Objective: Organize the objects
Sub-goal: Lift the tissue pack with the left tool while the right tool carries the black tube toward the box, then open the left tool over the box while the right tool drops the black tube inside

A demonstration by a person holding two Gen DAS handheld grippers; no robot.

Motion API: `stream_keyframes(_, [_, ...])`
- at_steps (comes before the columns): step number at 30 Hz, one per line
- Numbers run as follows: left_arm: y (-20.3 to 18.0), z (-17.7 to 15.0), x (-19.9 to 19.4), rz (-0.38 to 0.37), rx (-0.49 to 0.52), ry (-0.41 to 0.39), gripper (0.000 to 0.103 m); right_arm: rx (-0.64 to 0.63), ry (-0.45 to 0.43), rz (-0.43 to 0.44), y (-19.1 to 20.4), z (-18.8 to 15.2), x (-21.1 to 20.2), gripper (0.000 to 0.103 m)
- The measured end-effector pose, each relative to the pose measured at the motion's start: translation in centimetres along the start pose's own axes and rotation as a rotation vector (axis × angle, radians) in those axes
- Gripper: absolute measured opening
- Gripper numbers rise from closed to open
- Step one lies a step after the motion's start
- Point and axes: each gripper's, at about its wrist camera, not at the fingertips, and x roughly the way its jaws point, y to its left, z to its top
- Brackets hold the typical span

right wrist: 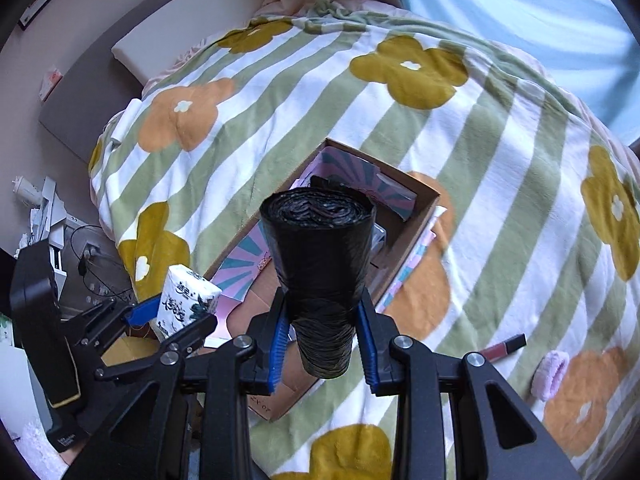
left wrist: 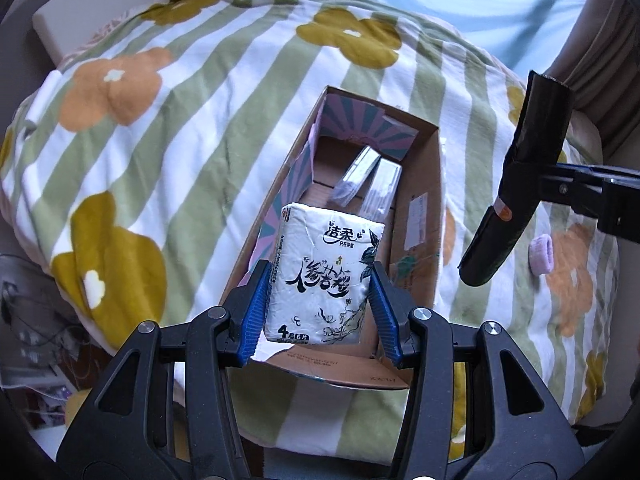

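I have the left gripper [left wrist: 318, 300] pinching a white tissue pack [left wrist: 326, 276] by its two side faces, and it hangs over the near end of the open cardboard box [left wrist: 420, 208] that lies on the bed's flowered blanket [left wrist: 192, 132]. The right gripper [right wrist: 322, 340] is pinched on a roll of black bin bags [right wrist: 320, 264], gripped low down so most of the roll stands out past the pads; it sits above the same box, on its right-hand side.

My worries from here, as I judge them. The tissue pack is soft, so the blue pads could squash it or let it twist as I let go, and it might land on the box's near flap instead of inside. The roll is top-heavy in that low grip and its plastic is slick; it could swing or slide out before it is over the opening. Both grippers are close together over one narrow box, so a clash between them, or a knock that shifts the box on the soft blanket, seems possible.

The left wrist view shows the box interior: two slim silvery packets [left wrist: 368, 176] lying at its far end, with bare cardboard nearer me. The right wrist view hides most of that behind the roll, but it shows a dark red lipstick-like tube [right wrist: 505, 346] beside the box on the blanket. A pink fluffy hair tie [right wrist: 550, 376] shows in both.
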Motion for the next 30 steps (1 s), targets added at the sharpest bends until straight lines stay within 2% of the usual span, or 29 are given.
stream_keyframes(7, [1.3,-0.2,5.0,0.018,-0.053,0.058,0.045,-0.035,0.077,0.06,0.9,3.5,6.1,0.029])
stream_keyframes(12, [1.2,-0.1,8.0,0.029,-0.064,0.083,0.045,-0.004,0.12,0.113,0.5,5.5,10.8,0.029])
stream_keyframes(16, [0.2,0.2,9.7,0.052,-0.029,0.085,0.045,0.055,0.148,0.164,-0.8,6.6,13.9,0.029])
stream_keyframes(23, [-0.5,0.6,11.2,0.073,-0.015,0.089,0.045,0.134,0.179,0.254,-2.0,7.6,15.8,0.029])
stream_keyframes(24, [-0.6,0.6,11.1,0.093,-0.01,0.085,0.048,0.139,0.166,0.268,-2.0,7.6,15.7,0.03])
stream_keyframes(26, [-0.9,0.6,11.1,0.134,0.011,0.087,0.071,0.134,0.158,0.253,-1.9,7.8,15.6,0.054])
stream_keyframes(27, [-1.1,0.6,10.9,0.12,0.015,0.082,0.093,0.131,0.158,0.221,-1.8,7.9,15.5,0.084])
stream_keyframes(28, [-1.2,0.5,10.7,0.085,0.013,0.075,0.103,0.131,0.149,0.199,-1.9,7.9,15.3,0.095])
stream_keyframes(30, [-1.6,0.3,10.3,0.091,0.019,0.06,0.103,0.137,0.143,0.181,-2.1,7.8,15.1,0.095])
